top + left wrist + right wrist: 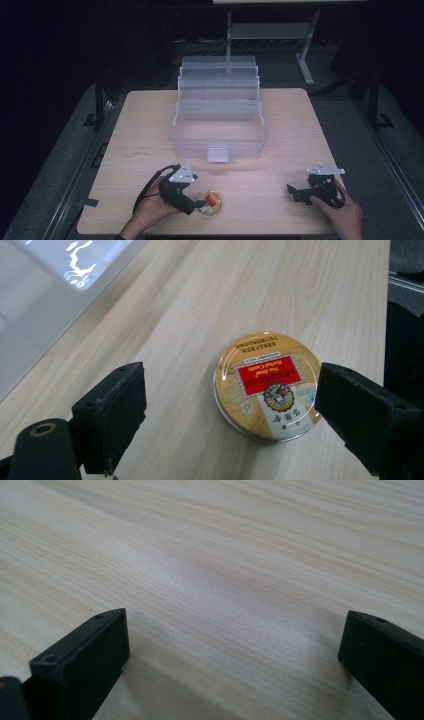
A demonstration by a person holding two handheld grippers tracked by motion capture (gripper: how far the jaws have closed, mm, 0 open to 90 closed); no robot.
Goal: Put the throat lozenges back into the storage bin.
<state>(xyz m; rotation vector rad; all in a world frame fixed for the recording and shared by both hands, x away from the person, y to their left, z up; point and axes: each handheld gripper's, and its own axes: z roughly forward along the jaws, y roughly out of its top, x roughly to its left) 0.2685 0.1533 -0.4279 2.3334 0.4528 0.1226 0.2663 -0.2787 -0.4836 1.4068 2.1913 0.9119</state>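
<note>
Near edge, left: the left gripper (pixel 199 204) is held in the person's left hand (pixel 150 212), its jaws spread wide and released. A round gold candy tin (pixel 268 385) with a red label is seen lying flat on the wooden table (pixel 280 125) between those jaws, close to the right-hand one in the left gripper view; whether that jaw touches the rim cannot be told. Nothing is grasped.

Near edge, right: the right gripper (pixel 298 192) is held in the person's right hand (pixel 345 215), well apart from the tin. Its jaws are spread wide over bare wood, released, with nothing between them.

Middle of table, farther off: a clear plastic storage box (pixel 218 132) is placed with its lid open and its tiered trays stepped back toward the far edge. A latch tab is seen on its near wall.

Beyond the table: a grey metal stand (pixel 270 32) is noted against a dark background.
</note>
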